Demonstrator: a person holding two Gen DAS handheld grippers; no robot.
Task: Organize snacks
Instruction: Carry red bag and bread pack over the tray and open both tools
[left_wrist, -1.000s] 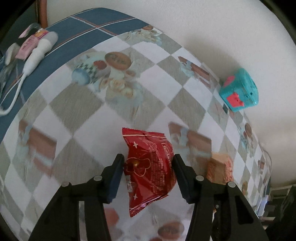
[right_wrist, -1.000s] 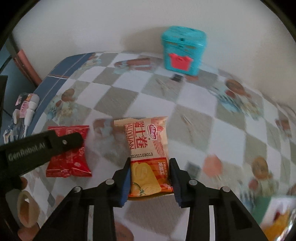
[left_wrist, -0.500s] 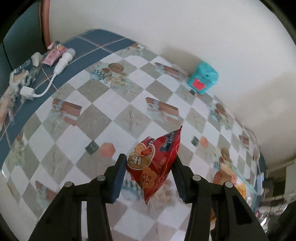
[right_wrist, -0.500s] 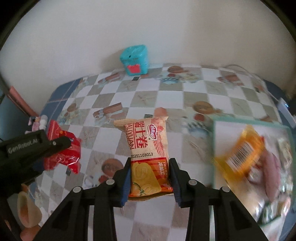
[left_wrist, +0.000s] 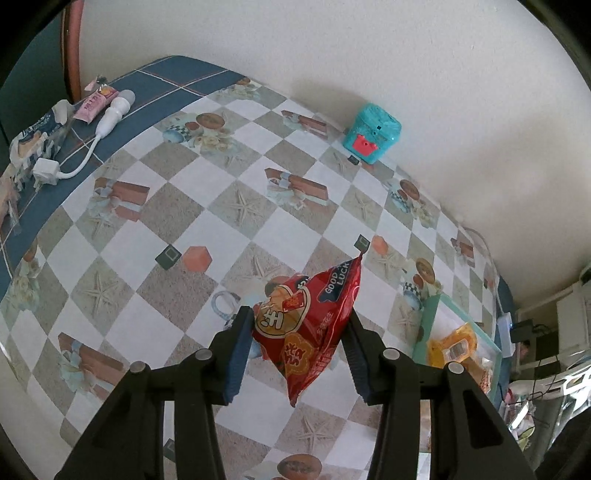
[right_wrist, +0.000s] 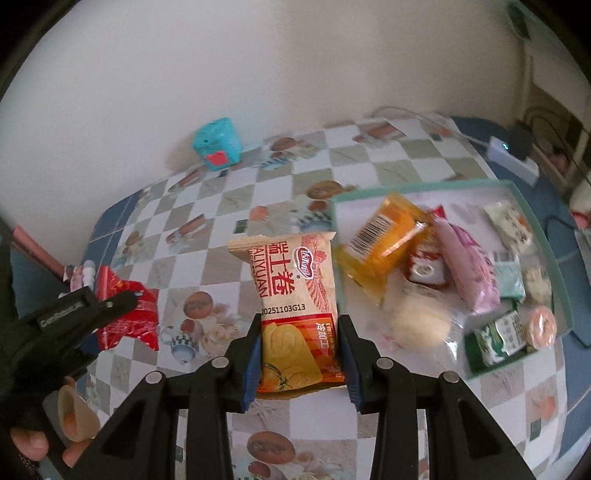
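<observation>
My left gripper (left_wrist: 300, 345) is shut on a red snack packet (left_wrist: 310, 321) and holds it in the air above the checkered table; the packet also shows at the left of the right wrist view (right_wrist: 127, 314). My right gripper (right_wrist: 301, 356) is shut on a beige and orange snack packet (right_wrist: 297, 310), held above the table just left of a teal-rimmed tray (right_wrist: 406, 187). The tray holds several snacks, among them an orange packet (right_wrist: 384, 242) and a pink one (right_wrist: 471, 271). The tray's corner shows at the right of the left wrist view (left_wrist: 430, 317).
A turquoise toy box (left_wrist: 371, 137) stands by the wall at the table's far side, also in the right wrist view (right_wrist: 218, 144). A white charger and cable (left_wrist: 92, 147) and small packets lie on the blue strip at far left. A white power strip (right_wrist: 513, 162) lies far right.
Both grippers lifted their packets off the table and rose. The right gripper swung right, bringing the tray into full view. The red packet turned in the left grip.
</observation>
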